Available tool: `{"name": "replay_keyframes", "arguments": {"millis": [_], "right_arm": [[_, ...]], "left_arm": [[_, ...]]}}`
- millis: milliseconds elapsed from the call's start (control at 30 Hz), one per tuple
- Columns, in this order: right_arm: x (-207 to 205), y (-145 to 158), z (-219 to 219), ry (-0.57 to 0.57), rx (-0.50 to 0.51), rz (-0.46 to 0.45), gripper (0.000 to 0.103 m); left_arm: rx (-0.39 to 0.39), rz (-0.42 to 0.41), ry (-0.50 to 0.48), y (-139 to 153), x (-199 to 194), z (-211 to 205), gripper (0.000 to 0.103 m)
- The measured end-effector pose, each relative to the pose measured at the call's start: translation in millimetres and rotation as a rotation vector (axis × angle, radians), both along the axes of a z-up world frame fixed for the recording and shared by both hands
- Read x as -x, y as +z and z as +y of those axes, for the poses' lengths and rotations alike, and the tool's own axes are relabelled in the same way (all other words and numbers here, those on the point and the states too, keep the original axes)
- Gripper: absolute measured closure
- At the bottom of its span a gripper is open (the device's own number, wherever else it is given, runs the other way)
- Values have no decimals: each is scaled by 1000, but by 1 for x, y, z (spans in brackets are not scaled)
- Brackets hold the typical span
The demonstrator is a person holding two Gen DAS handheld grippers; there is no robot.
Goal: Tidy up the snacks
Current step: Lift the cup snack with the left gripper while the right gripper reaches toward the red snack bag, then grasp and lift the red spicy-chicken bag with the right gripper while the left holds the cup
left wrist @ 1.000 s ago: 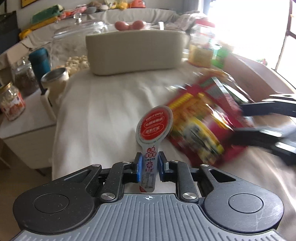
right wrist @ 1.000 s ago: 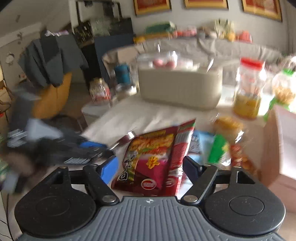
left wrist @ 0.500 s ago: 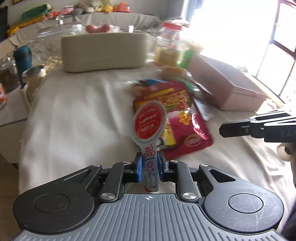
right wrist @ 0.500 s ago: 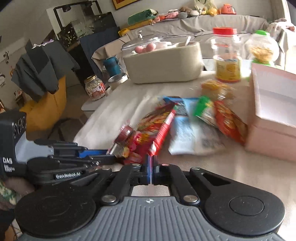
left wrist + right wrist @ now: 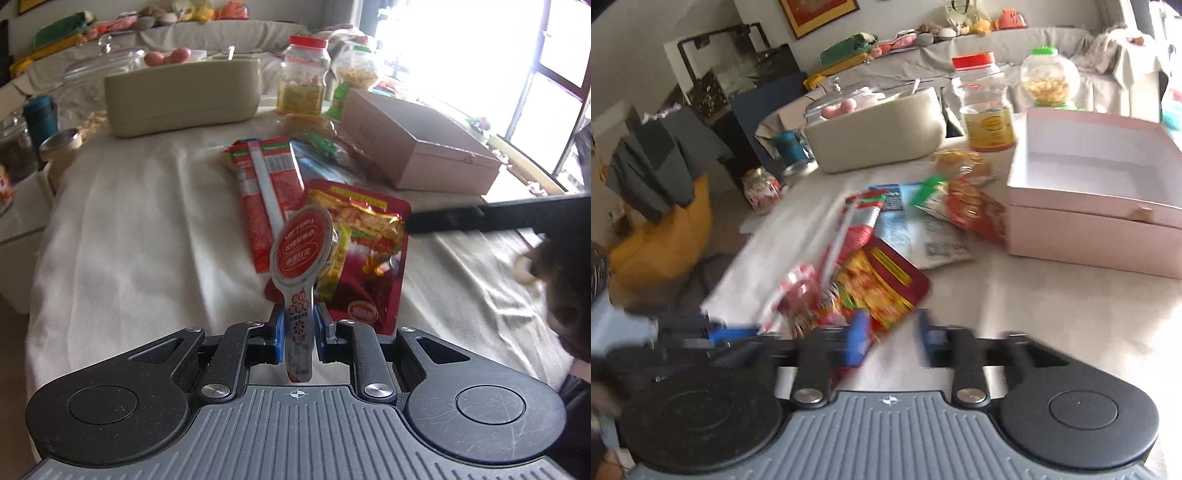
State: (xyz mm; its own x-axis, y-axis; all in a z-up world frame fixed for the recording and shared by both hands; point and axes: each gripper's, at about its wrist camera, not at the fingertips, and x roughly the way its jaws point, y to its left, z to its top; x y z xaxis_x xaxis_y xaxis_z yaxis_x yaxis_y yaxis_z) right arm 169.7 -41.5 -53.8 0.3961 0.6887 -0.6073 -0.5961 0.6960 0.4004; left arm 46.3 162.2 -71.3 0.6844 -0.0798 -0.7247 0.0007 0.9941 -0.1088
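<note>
White cloth covers the table (image 5: 140, 221), which carries a beige tub (image 5: 183, 96), jars and an open pink box (image 5: 1097, 192) that looks meant to take the snacks. The left gripper (image 5: 298, 334) pinches the stem of a paddle-shaped red sachet (image 5: 301, 254), its jaws closing nearly together on it, so the sachet stands upright, apparently ready to carry. The right gripper (image 5: 890, 338) holds nothing; its jaws are opening above the cloth, just beside a red pouch (image 5: 882, 284) lying flat near a long red packet (image 5: 266, 192). Compared with a second ago, the pouch has left the right gripper and now rests on the table, while the sachet remains gripped.
</note>
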Motion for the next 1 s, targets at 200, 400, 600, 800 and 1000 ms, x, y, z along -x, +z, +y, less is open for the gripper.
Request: {"name": "replay_keyframes", "arguments": {"millis": [200, 400, 600, 800, 1000], "right_arm": [[-28, -19, 38, -18, -40, 152, 40], [-18, -23, 42, 22, -4, 97, 75], [-11, -14, 7, 54, -17, 90, 102], [-5, -17, -35, -35, 35, 91, 102], [3, -19, -51, -68, 55, 53, 99]], "left_arm": [[-3, 18, 7, -2, 11, 3, 83], [45, -19, 51, -6, 6, 15, 82], [79, -35, 63, -8, 0, 23, 81], [54, -38, 33, -8, -5, 17, 80], [19, -43, 5, -2, -10, 3, 77]]}}
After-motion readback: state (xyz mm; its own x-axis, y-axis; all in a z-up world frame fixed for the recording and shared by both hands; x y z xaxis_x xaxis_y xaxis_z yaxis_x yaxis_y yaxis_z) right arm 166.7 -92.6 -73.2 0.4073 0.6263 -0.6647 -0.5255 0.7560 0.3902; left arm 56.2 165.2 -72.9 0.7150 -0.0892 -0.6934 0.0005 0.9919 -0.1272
